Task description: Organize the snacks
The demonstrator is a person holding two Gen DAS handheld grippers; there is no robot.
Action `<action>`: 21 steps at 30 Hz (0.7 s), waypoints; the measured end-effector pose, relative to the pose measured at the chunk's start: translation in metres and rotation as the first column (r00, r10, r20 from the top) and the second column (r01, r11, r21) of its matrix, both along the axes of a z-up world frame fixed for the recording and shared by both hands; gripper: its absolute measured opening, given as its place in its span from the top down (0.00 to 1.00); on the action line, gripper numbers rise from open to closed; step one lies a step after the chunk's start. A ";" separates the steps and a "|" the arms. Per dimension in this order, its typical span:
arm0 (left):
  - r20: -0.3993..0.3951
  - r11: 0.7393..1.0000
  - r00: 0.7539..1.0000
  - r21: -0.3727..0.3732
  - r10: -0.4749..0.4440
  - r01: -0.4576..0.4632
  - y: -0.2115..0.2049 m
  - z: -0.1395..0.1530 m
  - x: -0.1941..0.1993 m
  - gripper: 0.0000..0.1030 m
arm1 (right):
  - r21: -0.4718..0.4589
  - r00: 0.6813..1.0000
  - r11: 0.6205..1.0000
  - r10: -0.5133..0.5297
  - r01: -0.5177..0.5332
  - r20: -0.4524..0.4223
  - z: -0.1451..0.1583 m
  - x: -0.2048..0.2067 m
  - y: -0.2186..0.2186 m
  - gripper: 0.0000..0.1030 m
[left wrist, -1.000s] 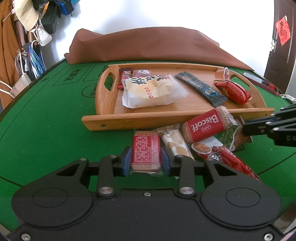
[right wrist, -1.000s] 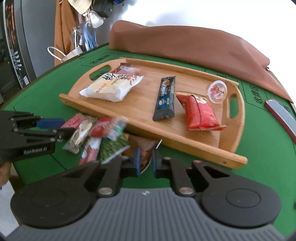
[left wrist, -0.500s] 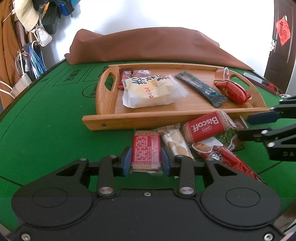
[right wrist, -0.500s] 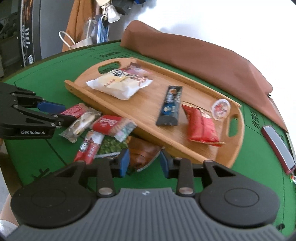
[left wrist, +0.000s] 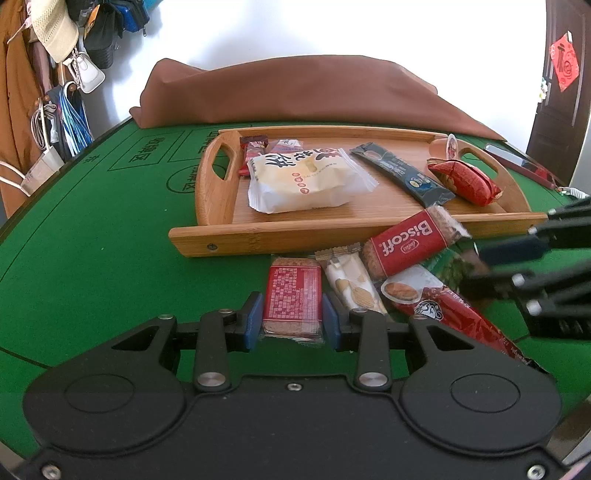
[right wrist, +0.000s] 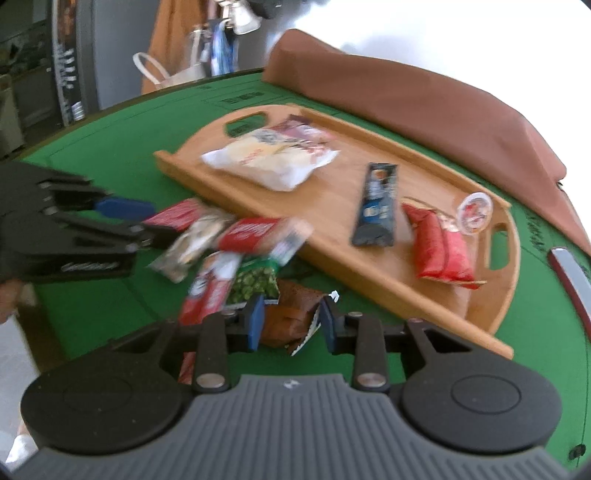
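My left gripper [left wrist: 291,321] is shut on a red wafer pack [left wrist: 292,295] lying on the green table in front of the wooden tray [left wrist: 236,242]. Beside it lie a cream biscuit pack [left wrist: 351,280], a red Biscoff pack [left wrist: 406,240], a green pea pack [right wrist: 255,282] and a long red pack [left wrist: 458,317]. My right gripper [right wrist: 291,325] is open around a brown pack [right wrist: 291,314], its pads apart from it. The tray holds a white bun pack [left wrist: 306,181], a dark stick pack [left wrist: 402,173], a red pouch [left wrist: 465,181] and a small round cup [right wrist: 474,208].
A brown cloth [left wrist: 306,92] is heaped behind the tray. A silver and red object [right wrist: 570,273] lies on the table to the tray's right. Bags and a hat [left wrist: 55,29] hang at the far left. The table edge curves close in front.
My right gripper opened from nearly shut and now straddles the brown pack; it shifted and the view is blurred by motion. The left gripper has stayed shut on the red wafer pack.
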State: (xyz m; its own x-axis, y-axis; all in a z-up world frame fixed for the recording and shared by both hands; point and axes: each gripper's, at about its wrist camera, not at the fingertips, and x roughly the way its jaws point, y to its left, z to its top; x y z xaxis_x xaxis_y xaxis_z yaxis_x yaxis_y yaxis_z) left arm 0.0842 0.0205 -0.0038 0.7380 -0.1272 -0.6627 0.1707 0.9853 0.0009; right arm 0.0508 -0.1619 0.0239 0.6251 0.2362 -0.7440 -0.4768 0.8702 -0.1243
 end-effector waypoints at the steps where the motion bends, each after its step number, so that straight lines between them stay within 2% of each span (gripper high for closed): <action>1: 0.000 1.000 1.000 0.000 0.000 0.000 0.000 0.000 0.000 0.67 | 0.000 1.000 1.000 0.018 -0.018 -0.007 0.001 -0.005 0.002 0.65; 4: 0.000 1.000 1.000 0.001 -0.001 0.001 0.000 0.000 0.000 0.67 | 0.002 0.996 0.997 0.079 -0.079 -0.026 0.004 -0.017 0.006 0.62; 6: 0.000 1.000 1.000 0.001 -0.002 0.002 0.000 0.000 0.001 0.67 | 0.006 0.993 0.993 0.117 -0.117 -0.033 0.007 -0.023 0.006 0.55; 9: 0.001 1.000 1.000 0.002 -0.003 0.003 0.000 0.000 0.000 0.67 | -0.023 0.990 0.990 0.138 -0.138 -0.001 0.009 -0.024 0.005 0.45; 12: 0.002 1.000 1.000 0.003 -0.003 0.003 -0.001 0.000 0.000 0.67 | -0.028 0.988 0.987 0.157 -0.157 0.003 0.009 -0.019 0.003 0.41; 17: 0.001 1.000 1.000 0.003 -0.002 0.002 0.000 0.000 0.000 0.67 | -0.059 0.959 0.957 0.283 -0.284 -0.018 0.001 -0.013 0.013 0.30; 21: 0.002 1.000 1.000 0.002 -0.002 0.002 0.000 0.000 0.000 0.67 | -0.086 0.941 0.937 0.337 -0.338 -0.025 -0.005 -0.009 0.022 0.28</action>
State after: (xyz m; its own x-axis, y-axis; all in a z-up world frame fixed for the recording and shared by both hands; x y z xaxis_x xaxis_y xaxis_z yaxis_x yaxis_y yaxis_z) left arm 0.0844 0.0205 -0.0040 0.7389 -0.1272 -0.6617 0.1727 0.9850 0.0035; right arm 0.0413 -0.1400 0.0186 0.5121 0.3659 -0.7771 -0.7424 0.6436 -0.1862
